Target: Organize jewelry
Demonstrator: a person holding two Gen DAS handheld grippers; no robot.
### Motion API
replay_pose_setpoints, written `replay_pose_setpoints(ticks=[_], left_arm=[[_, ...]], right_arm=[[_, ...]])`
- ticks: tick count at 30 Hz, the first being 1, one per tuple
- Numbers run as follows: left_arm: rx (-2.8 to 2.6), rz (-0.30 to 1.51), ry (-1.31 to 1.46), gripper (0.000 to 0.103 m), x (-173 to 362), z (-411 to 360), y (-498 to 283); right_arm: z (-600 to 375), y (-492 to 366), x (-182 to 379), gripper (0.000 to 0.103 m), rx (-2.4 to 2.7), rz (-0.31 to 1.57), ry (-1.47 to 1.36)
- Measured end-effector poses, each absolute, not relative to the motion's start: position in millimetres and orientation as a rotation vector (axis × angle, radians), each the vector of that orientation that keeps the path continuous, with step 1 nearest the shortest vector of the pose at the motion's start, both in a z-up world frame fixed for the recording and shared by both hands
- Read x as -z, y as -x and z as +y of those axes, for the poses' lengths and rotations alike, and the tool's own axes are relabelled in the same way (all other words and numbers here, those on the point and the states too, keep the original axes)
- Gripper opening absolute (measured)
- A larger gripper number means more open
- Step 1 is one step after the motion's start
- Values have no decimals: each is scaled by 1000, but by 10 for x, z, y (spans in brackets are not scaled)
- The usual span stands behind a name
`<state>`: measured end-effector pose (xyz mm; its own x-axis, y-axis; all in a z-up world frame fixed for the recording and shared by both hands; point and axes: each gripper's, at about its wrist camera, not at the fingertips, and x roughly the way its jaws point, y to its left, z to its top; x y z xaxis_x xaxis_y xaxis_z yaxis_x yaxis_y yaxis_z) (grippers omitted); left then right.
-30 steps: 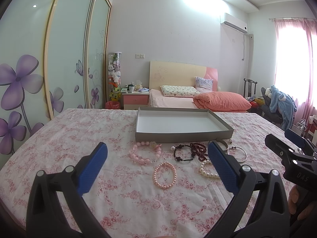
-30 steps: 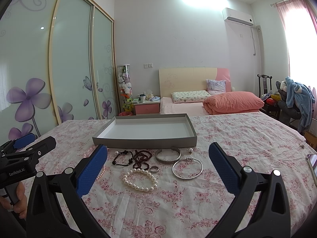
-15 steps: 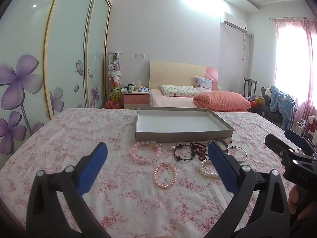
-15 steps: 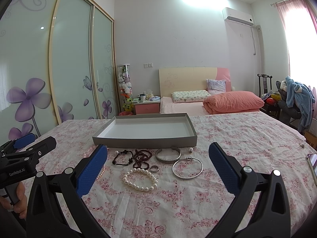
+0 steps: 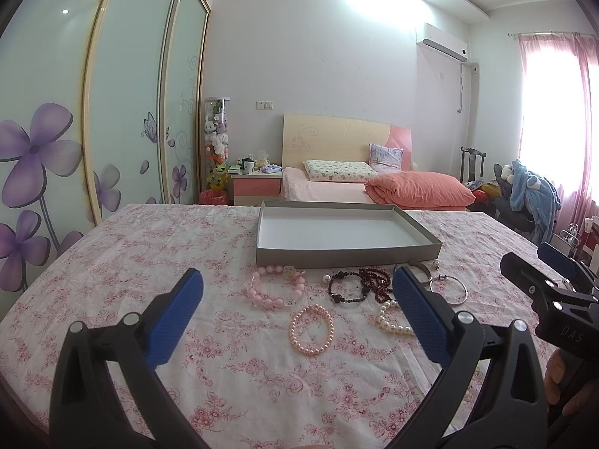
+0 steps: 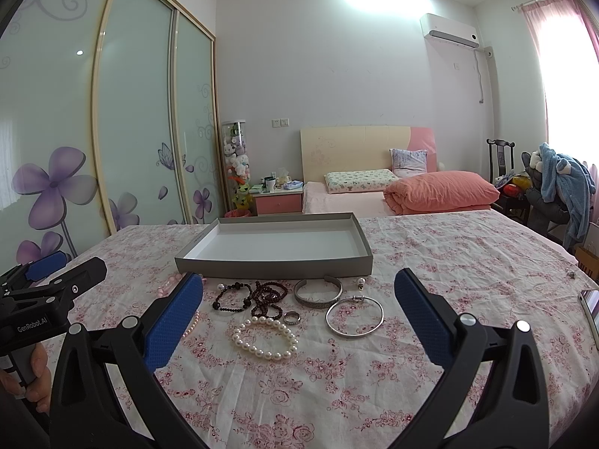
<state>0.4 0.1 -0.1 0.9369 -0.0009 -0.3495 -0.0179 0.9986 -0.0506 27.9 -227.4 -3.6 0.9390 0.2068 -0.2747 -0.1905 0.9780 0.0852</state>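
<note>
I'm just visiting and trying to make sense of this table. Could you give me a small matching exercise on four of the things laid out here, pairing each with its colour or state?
Things:
1. gray tray
2. white pearl bracelet
3. thin silver bangle
4. right gripper

Descriptions:
A. round cream-white beads in a loop
B. nothing inside it
C. open, blue pads, holding nothing
D. plain metal hoop lying flat on the cloth

Pairs: 1-B, 2-A, 3-D, 4-C

White pearl bracelet and silver cuff partly behind left gripper finger; phone cut off at edge.
</note>
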Motion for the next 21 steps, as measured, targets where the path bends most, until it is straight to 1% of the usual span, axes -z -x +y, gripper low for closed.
replay_pose_setpoints(ticks=[13,18,21], left_arm=[[-15,374,50,99,15,4,-18],[-29,431,49,99,50,-1,-100],[-37,484,43,99,175,39,-246]], right_arm=[[-2284,-291,33,101,-196,303,-59],[-2314,-497,120,101,-189,375,-67],[-2359,-646,212,101,-178,449,-56]])
